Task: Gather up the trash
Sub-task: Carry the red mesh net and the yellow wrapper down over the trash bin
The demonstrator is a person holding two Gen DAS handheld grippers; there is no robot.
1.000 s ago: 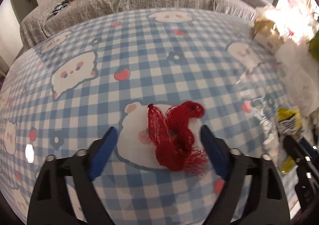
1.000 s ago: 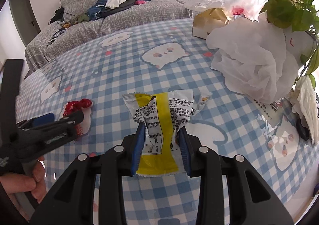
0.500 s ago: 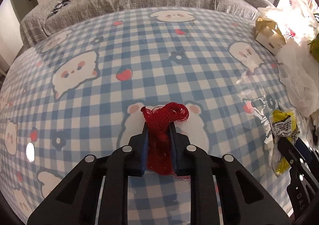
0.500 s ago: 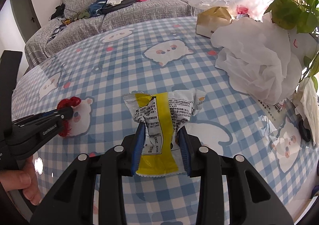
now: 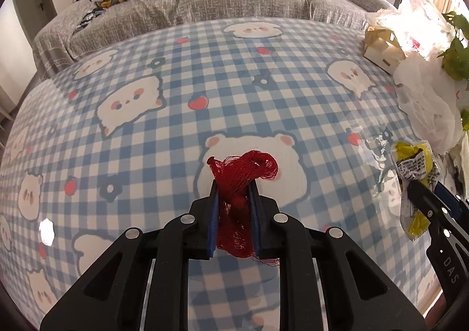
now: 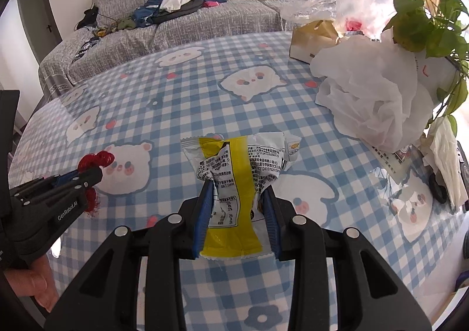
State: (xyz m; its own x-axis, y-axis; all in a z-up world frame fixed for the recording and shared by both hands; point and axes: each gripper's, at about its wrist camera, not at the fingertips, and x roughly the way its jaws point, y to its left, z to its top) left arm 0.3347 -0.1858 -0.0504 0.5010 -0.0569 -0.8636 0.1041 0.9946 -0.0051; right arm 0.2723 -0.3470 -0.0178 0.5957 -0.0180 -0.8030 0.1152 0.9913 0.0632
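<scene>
Where blue-checked bear-print tablecloth (image 5: 176,73) spreads beneath both tools, grey sofa (image 6: 187,20) beyond. Left gripper (image 5: 234,199) clamped on red mesh net (image 5: 243,172), "GenRoboLAI" along its side. Right gripper (image 6: 237,199) pinching yellow snack wrapper (image 6: 234,172), fine print unreadable.

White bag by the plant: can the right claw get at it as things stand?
Probably not yet. The way across the table to the white bag looks free, but the right claw is shut on the wrapper, so it has no free grip.

Both wrist views low, sofa-facing — shared tablecloth (image 5: 234,73).
</scene>
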